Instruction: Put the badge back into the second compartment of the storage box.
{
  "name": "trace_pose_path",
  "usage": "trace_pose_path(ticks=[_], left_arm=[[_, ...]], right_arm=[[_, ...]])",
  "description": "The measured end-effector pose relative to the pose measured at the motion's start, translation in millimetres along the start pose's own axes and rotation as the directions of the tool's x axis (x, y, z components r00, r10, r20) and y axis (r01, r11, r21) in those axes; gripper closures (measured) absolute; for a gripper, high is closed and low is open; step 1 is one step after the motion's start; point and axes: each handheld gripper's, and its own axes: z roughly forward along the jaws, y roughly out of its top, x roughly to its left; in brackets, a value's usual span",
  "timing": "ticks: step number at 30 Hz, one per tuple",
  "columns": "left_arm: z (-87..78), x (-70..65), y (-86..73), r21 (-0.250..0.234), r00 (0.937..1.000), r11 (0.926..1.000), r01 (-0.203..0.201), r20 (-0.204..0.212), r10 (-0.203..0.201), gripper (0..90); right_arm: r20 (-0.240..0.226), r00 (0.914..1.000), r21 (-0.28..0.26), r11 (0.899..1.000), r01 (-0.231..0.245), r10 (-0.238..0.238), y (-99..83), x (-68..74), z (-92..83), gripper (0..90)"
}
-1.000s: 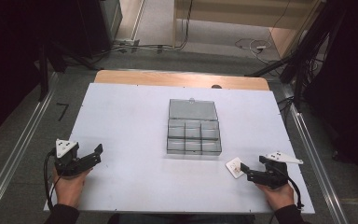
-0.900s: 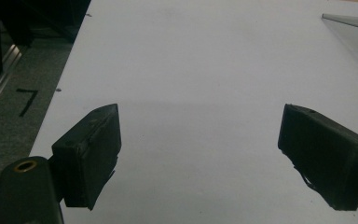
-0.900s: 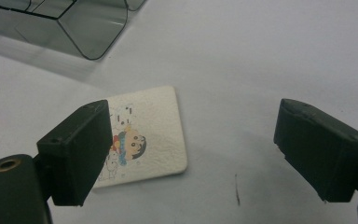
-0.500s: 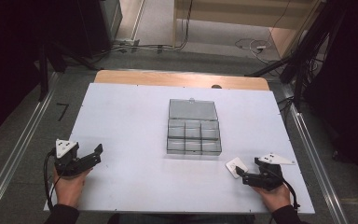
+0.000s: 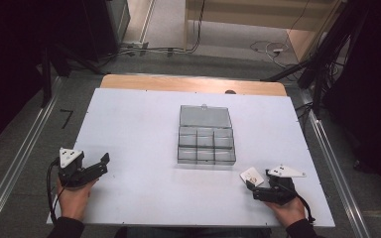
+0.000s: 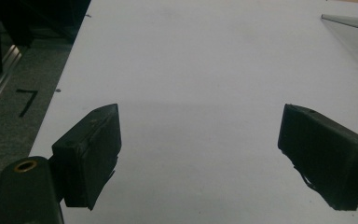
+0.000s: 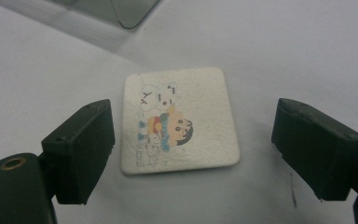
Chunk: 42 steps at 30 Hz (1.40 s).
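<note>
A white bench (image 5: 139,124) carries a clear compartment box (image 5: 206,141) at its middle, lid laid open toward the far edge. Near the bench's left front corner the left claw (image 5: 100,163) rests in a hand (image 5: 72,198), its jaws spread wide over bare surface. At the right front, the right claw (image 5: 250,188) is also wide, its jaws standing either side of a small white square tile (image 7: 182,120) printed with a cartoon figure. The tile lies flat on the bench, just in front of the box's right corner, untouched by either jaw.
</note>
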Motion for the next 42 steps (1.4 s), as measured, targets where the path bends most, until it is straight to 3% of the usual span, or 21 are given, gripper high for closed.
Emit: trace_pose_path(ticks=[6,15,18,26,42], left_arm=[[-0.3,-0.3,0.0,0.003,1.0,1.0,-0.002,0.0,0.002,13.8],[0.4,-1.0,-0.2,0.006,1.0,1.0,-0.003,0.003,0.003,13.9],[0.7,-1.4,-0.4,0.006,1.0,1.0,-0.005,0.003,0.005,13.9],[0.0,-1.3,-0.1,0.001,1.0,1.0,-0.002,0.004,0.002,14.2],[0.5,-2.9,0.2,-0.005,1.0,1.0,-0.003,0.006,0.003,14.3]], right_arm=[[0.005,0.9993,0.018,0.999,0.036,-0.036,-0.4,5.6,2.0,13.7],[0.006,0.9976,0.014,0.998,0.068,-0.068,-1.0,10.0,2.0,25.6],[0.004,0.9982,0.011,0.998,0.061,-0.061,-1.0,9.2,1.7,31.2],[0.002,0.9985,0.011,0.998,0.055,-0.055,0.3,8.2,0.9,31.4],[-0.027,0.9996,-0.107,0.994,-0.01,0.007,17.2,4.6,-23.9,31.4]])
